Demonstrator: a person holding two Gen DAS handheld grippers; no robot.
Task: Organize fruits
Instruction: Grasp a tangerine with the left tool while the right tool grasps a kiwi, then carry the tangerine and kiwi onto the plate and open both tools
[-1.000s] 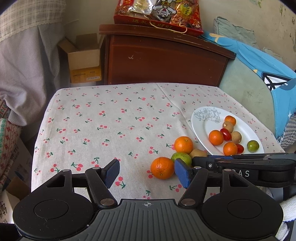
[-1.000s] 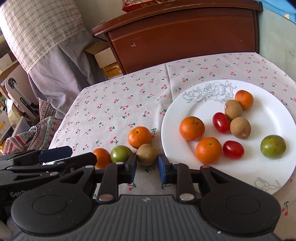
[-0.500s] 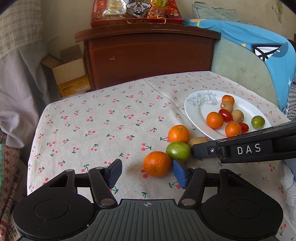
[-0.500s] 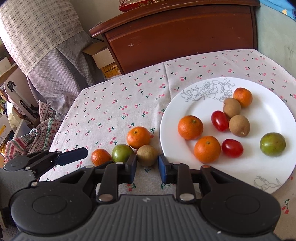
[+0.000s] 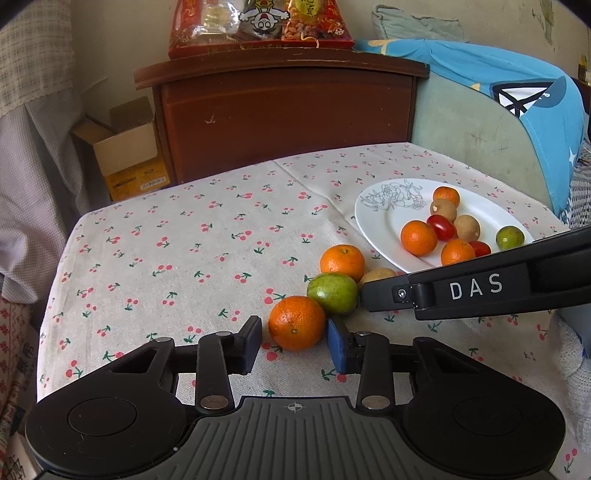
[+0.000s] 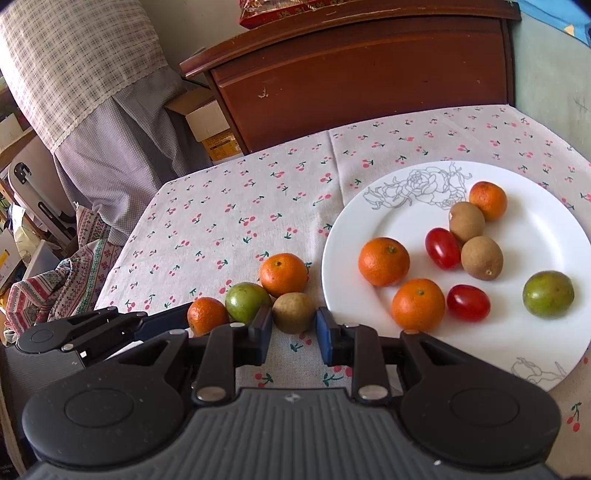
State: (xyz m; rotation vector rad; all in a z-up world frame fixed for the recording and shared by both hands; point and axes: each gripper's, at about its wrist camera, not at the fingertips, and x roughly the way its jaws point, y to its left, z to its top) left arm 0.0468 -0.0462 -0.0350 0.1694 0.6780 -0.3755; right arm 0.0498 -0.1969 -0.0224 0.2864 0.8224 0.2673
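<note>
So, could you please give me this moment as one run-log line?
left tongs: just been closing round near orange, pads not pressing | right tongs: flanking brown fruit, contact unclear | plate: eight fruits

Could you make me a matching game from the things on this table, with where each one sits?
Things:
1. near orange
2. brown fruit
3. red tomatoes
4. snack bag

Places:
A. on the white plate
B. between the right gripper fingers
C. on the wooden cabinet
D. between the left gripper fingers

Pairs: 1-D, 2-B, 3-A, 4-C
</note>
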